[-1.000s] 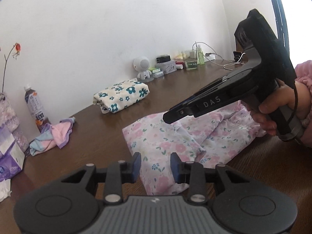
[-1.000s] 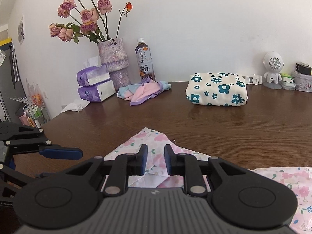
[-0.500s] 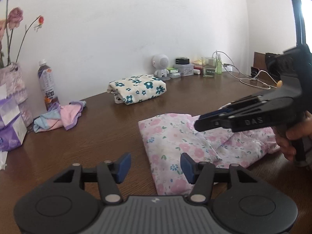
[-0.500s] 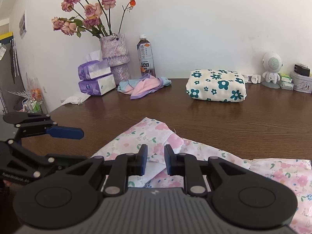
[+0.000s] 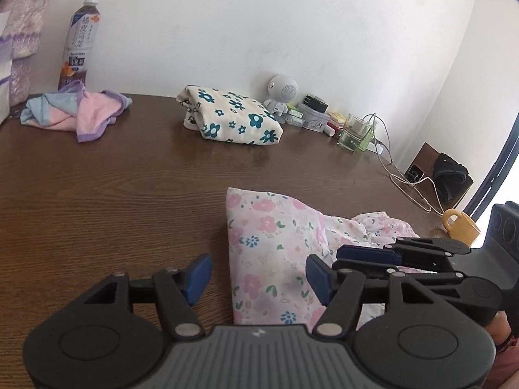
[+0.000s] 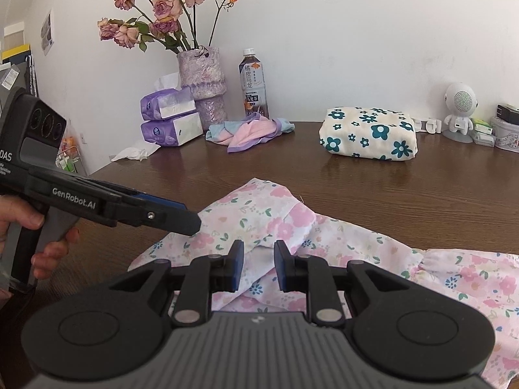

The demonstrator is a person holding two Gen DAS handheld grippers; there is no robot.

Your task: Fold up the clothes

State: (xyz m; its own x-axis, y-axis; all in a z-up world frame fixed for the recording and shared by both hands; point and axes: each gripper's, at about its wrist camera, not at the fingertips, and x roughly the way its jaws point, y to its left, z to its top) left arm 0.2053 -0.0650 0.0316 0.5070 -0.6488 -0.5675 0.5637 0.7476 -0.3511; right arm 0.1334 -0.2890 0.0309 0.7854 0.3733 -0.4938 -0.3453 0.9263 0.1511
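My left gripper [image 5: 258, 275] is spread wide over the pink floral garment's [image 5: 269, 240] left edge; right gripper [image 6: 256, 267] is slightly apart above its crumpled middle, holding nothing. Bare table [image 5: 113, 194] left, folded blue-flower bundle [image 6: 369, 133] way back.

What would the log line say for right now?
step: fold clothes | left gripper: open, over pink floral garment | right gripper: open, holding nothing | garment: part folded on table
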